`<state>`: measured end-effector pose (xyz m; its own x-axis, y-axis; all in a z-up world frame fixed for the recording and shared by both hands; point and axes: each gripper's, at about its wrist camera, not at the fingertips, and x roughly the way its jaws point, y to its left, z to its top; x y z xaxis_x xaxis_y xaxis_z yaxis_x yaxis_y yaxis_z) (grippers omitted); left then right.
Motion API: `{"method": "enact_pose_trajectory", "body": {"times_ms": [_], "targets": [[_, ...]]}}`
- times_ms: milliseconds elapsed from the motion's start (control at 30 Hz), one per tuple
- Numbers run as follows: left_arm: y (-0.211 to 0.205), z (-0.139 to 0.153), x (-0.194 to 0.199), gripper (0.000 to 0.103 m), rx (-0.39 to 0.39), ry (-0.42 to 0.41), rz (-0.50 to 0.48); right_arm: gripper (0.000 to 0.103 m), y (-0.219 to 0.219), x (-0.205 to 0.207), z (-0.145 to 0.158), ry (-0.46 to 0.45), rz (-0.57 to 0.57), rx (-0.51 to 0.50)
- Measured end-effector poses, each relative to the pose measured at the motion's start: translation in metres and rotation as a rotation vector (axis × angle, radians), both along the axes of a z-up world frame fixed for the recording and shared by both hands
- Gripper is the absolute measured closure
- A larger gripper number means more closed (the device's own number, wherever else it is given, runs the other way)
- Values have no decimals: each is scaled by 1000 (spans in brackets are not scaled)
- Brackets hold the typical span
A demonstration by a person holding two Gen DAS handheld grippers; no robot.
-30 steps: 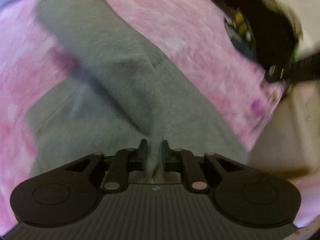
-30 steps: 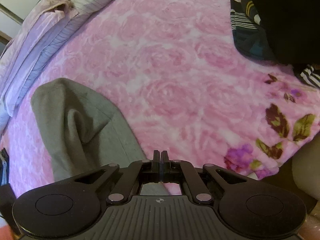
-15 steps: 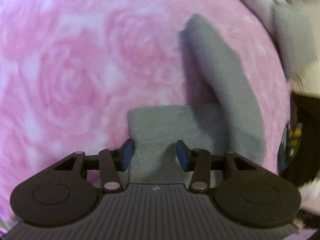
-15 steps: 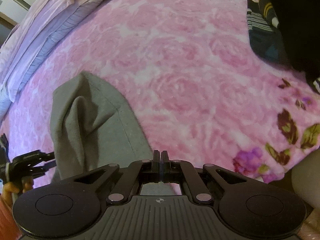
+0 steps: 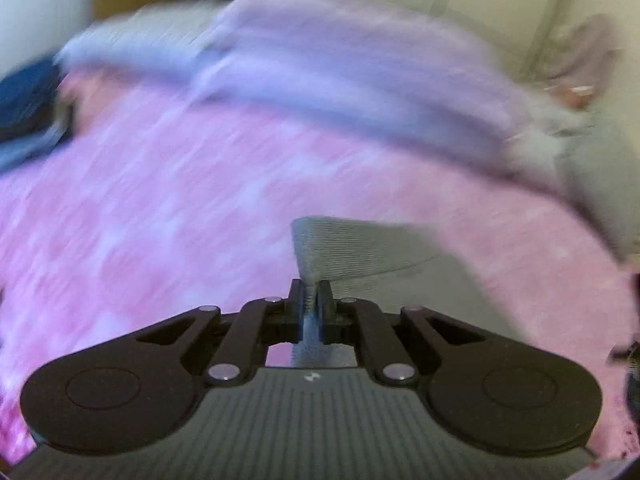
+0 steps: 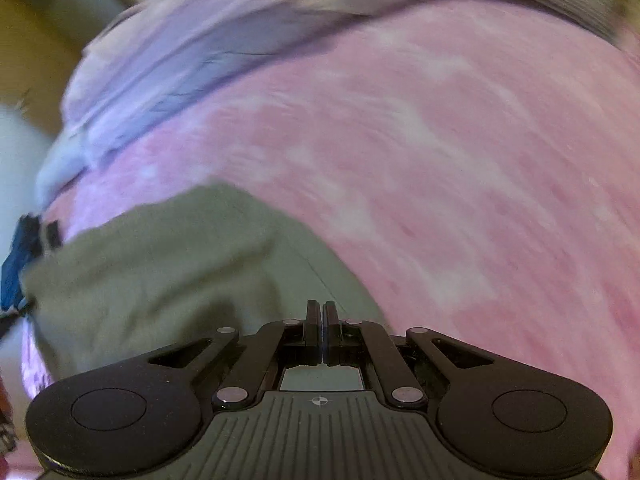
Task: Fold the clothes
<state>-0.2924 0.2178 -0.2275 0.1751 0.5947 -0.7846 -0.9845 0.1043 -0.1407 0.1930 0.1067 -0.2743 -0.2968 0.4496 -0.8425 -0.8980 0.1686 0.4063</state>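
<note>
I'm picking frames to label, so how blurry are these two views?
Left wrist view: pink blanket streaked, left gripper and pinched grey garment sharp. Right wrist view: blanket and garment smeared, right gripper crisp.

Both wrists overlook pink bedspread.

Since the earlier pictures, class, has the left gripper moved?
Yes. The left gripper, pinching the grey cloth, has swung toward the purple bedding beyond the pink blanket.

Both fisheye views are dim, soft-lit and heavily motion-blurred; edges bend and darken.
</note>
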Motion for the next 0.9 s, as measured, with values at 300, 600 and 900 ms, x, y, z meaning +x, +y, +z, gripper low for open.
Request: {"method": "enact_pose_trajectory", "body": {"times_ms": [300,600,900], "targets": [[0,-131,-67,83,-308,-266,431,48,146,-102,-71,-39,359,20],[-34,-140,-75,78,-301,-391,499,48,211,-172,-132,-116,656,85],[-14,-149,-62,70,-269,-326,385,91,205,-197,-154,-190,791,96]]}}
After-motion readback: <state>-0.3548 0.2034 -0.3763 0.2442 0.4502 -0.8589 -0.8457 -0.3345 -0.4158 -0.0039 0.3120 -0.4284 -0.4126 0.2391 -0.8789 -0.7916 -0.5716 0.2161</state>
